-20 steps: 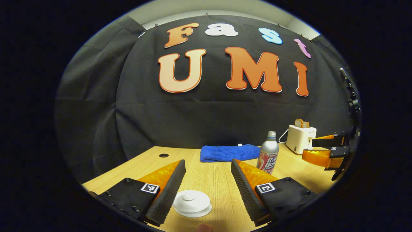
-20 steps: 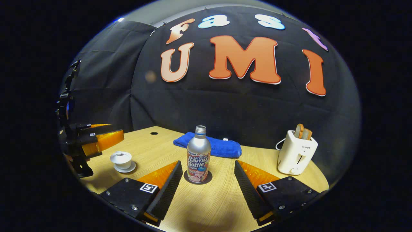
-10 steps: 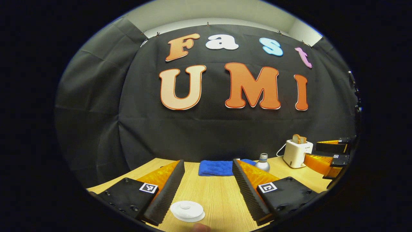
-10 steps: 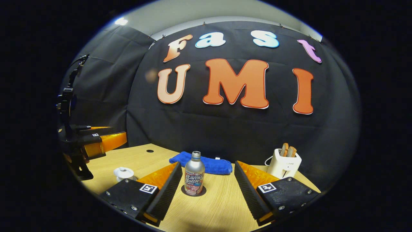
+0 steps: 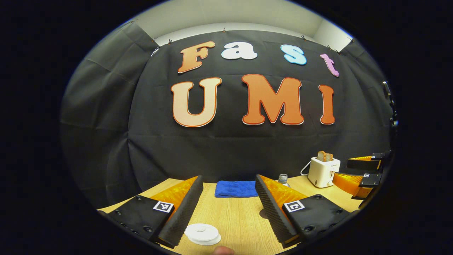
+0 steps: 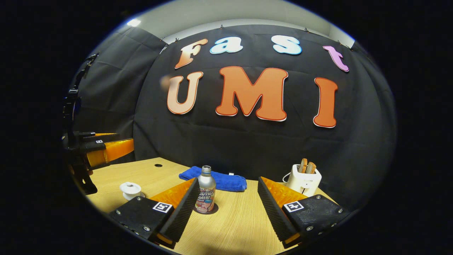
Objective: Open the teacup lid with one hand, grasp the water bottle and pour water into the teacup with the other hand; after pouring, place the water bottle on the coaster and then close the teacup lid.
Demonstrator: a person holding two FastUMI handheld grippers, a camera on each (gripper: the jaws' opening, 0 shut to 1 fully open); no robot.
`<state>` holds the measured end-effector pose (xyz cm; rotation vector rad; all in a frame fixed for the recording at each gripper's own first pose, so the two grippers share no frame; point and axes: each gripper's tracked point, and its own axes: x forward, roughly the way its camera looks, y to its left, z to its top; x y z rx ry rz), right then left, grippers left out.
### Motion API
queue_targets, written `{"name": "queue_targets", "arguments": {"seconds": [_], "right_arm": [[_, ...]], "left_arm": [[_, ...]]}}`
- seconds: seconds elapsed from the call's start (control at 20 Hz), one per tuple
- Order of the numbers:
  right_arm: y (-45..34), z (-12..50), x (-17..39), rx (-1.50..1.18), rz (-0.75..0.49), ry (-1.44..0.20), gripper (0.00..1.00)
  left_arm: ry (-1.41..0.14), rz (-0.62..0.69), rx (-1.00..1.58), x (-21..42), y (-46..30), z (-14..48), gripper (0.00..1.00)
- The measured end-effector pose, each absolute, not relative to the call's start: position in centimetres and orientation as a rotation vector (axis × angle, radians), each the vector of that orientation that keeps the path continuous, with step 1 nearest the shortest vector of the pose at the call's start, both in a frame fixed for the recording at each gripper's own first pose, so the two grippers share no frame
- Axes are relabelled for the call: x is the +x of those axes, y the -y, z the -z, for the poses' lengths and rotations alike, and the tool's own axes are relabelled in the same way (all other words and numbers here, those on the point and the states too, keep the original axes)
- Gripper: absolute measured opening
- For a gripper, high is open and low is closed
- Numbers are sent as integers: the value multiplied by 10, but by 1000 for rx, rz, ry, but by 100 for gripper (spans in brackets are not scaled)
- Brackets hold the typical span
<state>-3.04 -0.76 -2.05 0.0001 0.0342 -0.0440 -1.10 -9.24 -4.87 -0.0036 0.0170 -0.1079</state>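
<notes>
A white teacup (image 5: 201, 233) with its lid on sits low between the fingers of my open left gripper (image 5: 228, 177), close to the left finger and untouched. The same teacup (image 6: 130, 189) stands on its saucer at the left in the right gripper view. The silver water bottle (image 6: 205, 191) stands upright on a dark round coaster (image 6: 206, 211), just past the left fingertip of my open right gripper (image 6: 227, 179). Only the bottle's neck (image 5: 283, 178) peeks over my left gripper's right finger. Each gripper shows at the edge of the other's view: right gripper (image 5: 341, 169), left gripper (image 6: 125, 140).
A folded blue towel (image 6: 214, 180) lies at the back of the wooden table (image 6: 240, 219). A white toaster (image 6: 303, 179) with bread stands at the back right. A cable hole (image 6: 158, 165) is at the far left. A person's fingertip (image 5: 223, 250) shows at the bottom edge.
Both grippers have drawn back and tilted up, so the teacup, bottle and toaster sit lower and smaller in both views. Both stayed open. Nothing on the table moved.
</notes>
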Motion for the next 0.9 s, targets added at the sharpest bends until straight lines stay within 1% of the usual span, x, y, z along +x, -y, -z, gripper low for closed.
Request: {"name": "queue_targets", "arguments": {"seconds": [0.2, 0.35, 0.4, 0.45, 0.5, 0.55, 0.8, 0.9], "right_arm": [[2, 18, -31, 18, 22, -28, 99], [5, 15, -31, 17, 38, -19, 99], [6, 13, -30, 14, 46, -17, 99], [7, 12, -31, 12, 49, -14, 99], [8, 10, -32, 10, 53, -12, 99], [10, 9, -32, 9, 55, -8, 99], [14, 1, -34, 5, 64, 6, 99], [13, 2, -32, 8, 61, 6, 99]], "left_arm": [[-6, 96, 10, -10, 88, 45, 100], [1, 98, 8, -11, 88, 41, 100], [0, 105, 4, -10, 89, 42, 97], [1, 106, -1, -10, 90, 40, 100], [3, 105, -4, -10, 88, 38, 93], [7, 103, -7, -9, 87, 36, 93], [24, 100, -1, -10, 86, 25, 100], [25, 97, 1, -11, 85, 24, 100]]}}
